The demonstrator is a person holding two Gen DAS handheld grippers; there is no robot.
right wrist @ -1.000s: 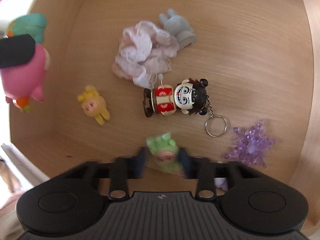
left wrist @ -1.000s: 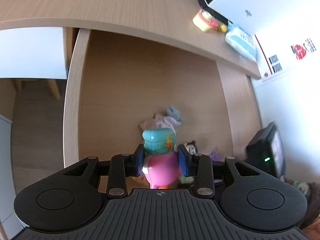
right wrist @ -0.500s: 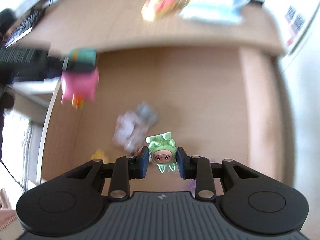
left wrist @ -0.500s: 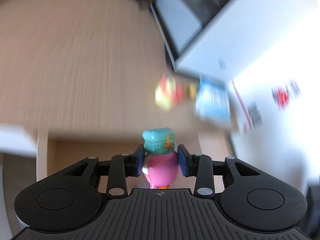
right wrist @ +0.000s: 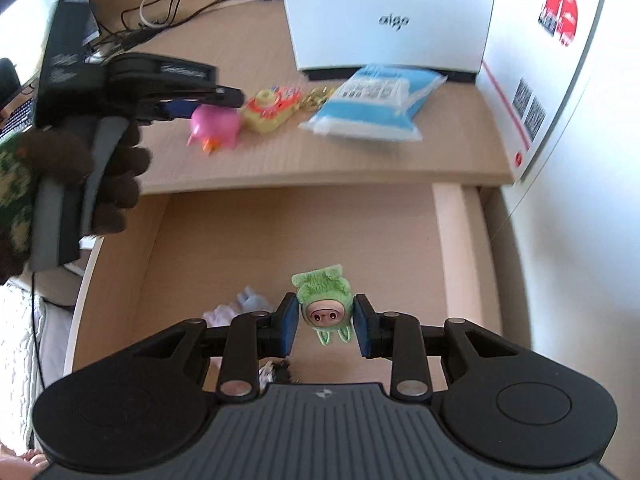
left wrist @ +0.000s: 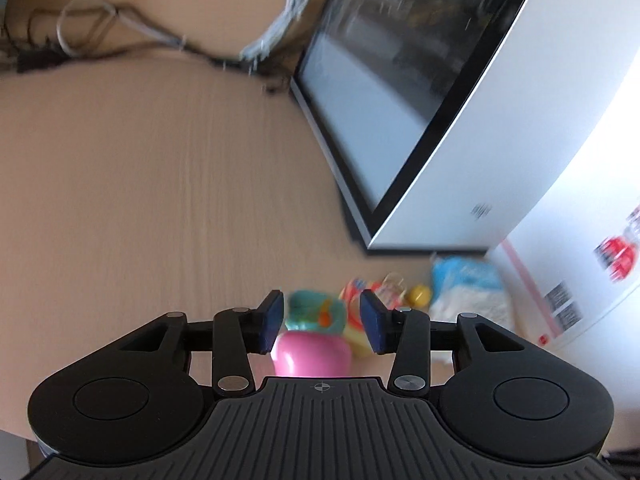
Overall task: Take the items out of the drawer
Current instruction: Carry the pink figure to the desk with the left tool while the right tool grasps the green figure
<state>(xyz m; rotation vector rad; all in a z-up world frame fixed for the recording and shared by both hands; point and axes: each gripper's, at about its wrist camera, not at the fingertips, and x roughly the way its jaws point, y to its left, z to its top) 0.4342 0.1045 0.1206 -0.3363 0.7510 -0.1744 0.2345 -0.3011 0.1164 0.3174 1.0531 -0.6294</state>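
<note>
My left gripper (left wrist: 320,322) hangs over the wooden desk top (left wrist: 160,200), and its jaws are opening. The pink toy with a teal head (left wrist: 312,354) sits between the blue pads, which stand clear of it. In the right wrist view the same toy (right wrist: 216,124) is low over the desk, under the left gripper (right wrist: 224,98), which a gloved hand (right wrist: 116,184) holds. My right gripper (right wrist: 325,324) is shut on a small green plush figure (right wrist: 325,308), held above the open drawer (right wrist: 456,260).
On the desk lie a yellow and red toy (right wrist: 272,110), a blue packet (right wrist: 376,104), a white case (right wrist: 388,16) and cables (right wrist: 160,12). A pale frilly cloth (right wrist: 220,314) and a grey piece (right wrist: 250,296) remain in the drawer. A white wall stands on the right.
The left gripper carried the pink toy from above the drawer to over the desk, and its jaws spread off it. The right gripper closed on the green plush and lifted it out of the drawer.
</note>
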